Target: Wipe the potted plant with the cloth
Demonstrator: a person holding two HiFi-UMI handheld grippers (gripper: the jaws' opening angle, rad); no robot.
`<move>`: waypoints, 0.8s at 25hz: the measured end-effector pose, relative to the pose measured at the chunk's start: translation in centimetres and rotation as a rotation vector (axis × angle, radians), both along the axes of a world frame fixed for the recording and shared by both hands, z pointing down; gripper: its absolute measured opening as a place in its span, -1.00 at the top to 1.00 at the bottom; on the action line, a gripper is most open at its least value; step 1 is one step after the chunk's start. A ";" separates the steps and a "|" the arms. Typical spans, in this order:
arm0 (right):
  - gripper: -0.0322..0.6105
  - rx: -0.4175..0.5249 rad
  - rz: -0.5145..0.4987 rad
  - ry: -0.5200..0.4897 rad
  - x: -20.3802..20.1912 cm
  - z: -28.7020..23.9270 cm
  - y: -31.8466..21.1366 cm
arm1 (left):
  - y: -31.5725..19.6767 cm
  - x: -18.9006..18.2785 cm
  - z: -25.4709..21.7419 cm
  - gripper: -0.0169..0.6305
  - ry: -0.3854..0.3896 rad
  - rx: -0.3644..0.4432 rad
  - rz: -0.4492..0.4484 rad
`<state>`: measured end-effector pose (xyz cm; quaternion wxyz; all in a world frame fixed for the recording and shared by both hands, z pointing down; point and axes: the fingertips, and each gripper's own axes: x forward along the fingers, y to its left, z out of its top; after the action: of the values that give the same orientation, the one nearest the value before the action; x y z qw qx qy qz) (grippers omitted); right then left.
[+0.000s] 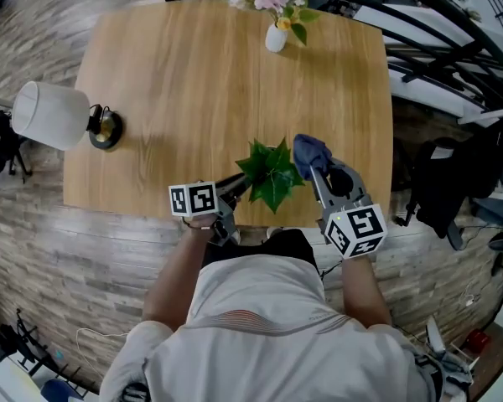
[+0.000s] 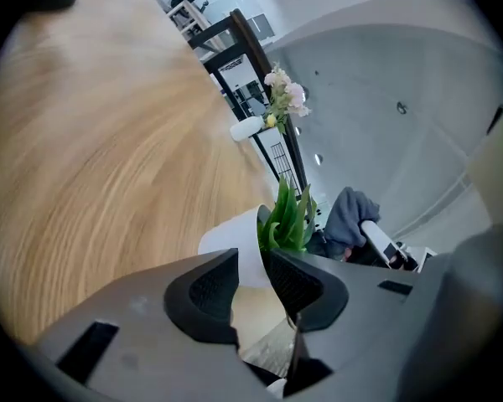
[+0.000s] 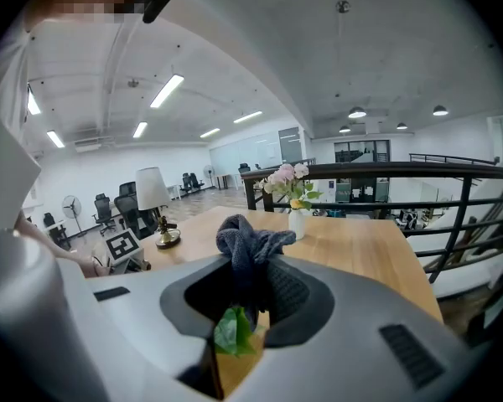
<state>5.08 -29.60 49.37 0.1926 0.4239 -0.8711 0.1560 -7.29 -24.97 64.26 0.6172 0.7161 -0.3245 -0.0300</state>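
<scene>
While right claw [image 3: 250,293] grips cloth [image 3: 250,243], open left claw [image 2: 251,285] straddles pot [image 2: 235,243].

Potted plant [image 1: 271,174] — small, pointed bright-green leaves [image 2: 289,218], plain white pot [image 2: 235,243]. Sits at near edge of table [image 1: 193,82]; from above, leaves hide the pot. Pot is in the gap betw left gripper [image 2: 253,285] fingers, not clamped. Cloth [image 3: 247,241] — dark blue-grey, bunched, pinched in right gripper [image 3: 250,285] fingers, wad sticks out past tips, just beside the leaves on plant's right.
</scene>
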 end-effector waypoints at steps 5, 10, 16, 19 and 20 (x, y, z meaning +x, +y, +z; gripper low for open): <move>0.48 -0.024 -0.076 0.017 -1.6 0.9 -0.2 | -0.2 1.0 0.9 0.64 0.042 -0.031 0.002; 0.48 -0.075 -0.322 0.006 -7.4 1.4 0.4 | -0.2 1.1 1.3 0.60 0.097 -0.045 -0.046; 0.48 -0.238 -0.438 0.140 -11.2 7.1 -0.1 | -0.2 1.3 1.5 0.59 0.132 -0.074 -0.086; 0.48 -0.223 -0.324 0.189 -9.1 7.9 -2.3 | -0.2 1.3 1.5 0.59 0.128 -0.070 -0.089; 0.48 -0.210 -0.287 0.206 -8.1 7.9 -2.9 | -0.3 1.3 1.5 0.59 0.127 -0.069 -0.091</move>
<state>-3.01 -32.52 57.27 0.3442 0.2866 -0.8773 0.1725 -6.02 -25.22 65.75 0.6588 0.6757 -0.3177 -0.0922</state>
